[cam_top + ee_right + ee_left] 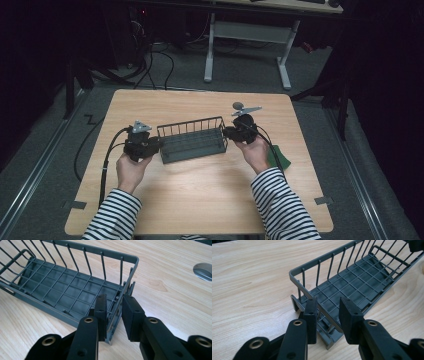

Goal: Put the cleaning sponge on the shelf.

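Currently, the dark grey wire basket with a gridded floor (pixel 192 140) sits mid-table on the pale wooden table (pixel 200 200), with one gripper at each short end. Your left gripper (pixel 328 312) straddles the near end rim with its jaws apart, not yet clamped. Your right gripper (pixel 113 312) likewise brackets the opposite end wall, a gap visible on the outer side. Close both evenly: if one side grips before the other, expect the basket to skew or tip when lifted. The thin rim may slip between pads.
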